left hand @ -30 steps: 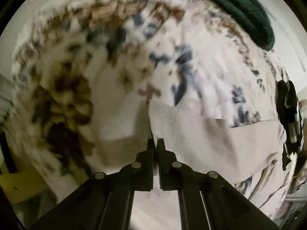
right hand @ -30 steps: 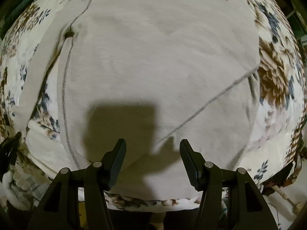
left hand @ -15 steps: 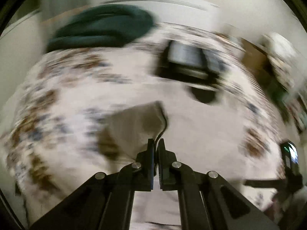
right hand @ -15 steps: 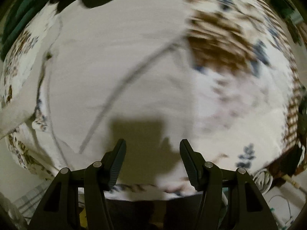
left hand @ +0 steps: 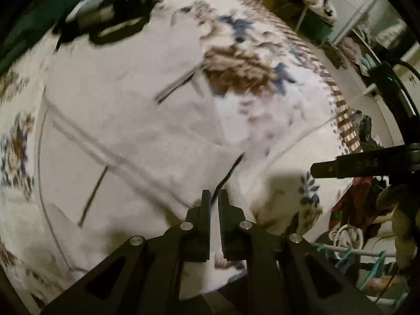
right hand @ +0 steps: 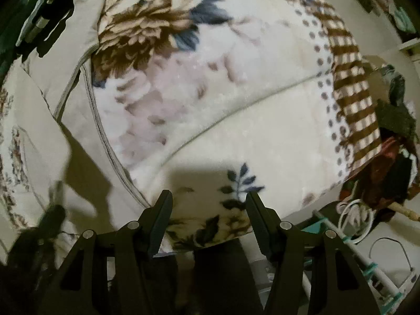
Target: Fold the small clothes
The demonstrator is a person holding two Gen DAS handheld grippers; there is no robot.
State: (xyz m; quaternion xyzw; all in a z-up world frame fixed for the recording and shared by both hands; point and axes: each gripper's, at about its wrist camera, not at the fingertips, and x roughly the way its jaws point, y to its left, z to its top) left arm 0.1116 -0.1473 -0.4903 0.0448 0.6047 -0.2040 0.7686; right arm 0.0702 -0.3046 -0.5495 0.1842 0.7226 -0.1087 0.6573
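Note:
A pale beige garment (left hand: pixel 126 136) with dark seams lies spread on a floral blanket (left hand: pixel 236 68); in the right wrist view the garment (right hand: pixel 52 120) fills the left side. My left gripper (left hand: pixel 214 197) is shut on a dark-edged corner of the garment and holds it over the cloth. My right gripper (right hand: pixel 208 202) is open and empty above the blanket's front edge, to the right of the garment; one of its fingers (left hand: pixel 341 168) shows at the right of the left wrist view.
A dark green cushion (left hand: pixel 31 26) and a black device (left hand: pixel 110 13) lie at the far end of the bed. Beyond the blanket's striped border (right hand: pixel 351 99) sits a cluttered floor with cables (right hand: pixel 354 218), a teal rack (left hand: pixel 367 260) and shelves (left hand: pixel 367 52).
My left gripper has swung right across the bed with the garment corner, folding it over. My right gripper has moved right, off the garment and over the bare blanket edge.

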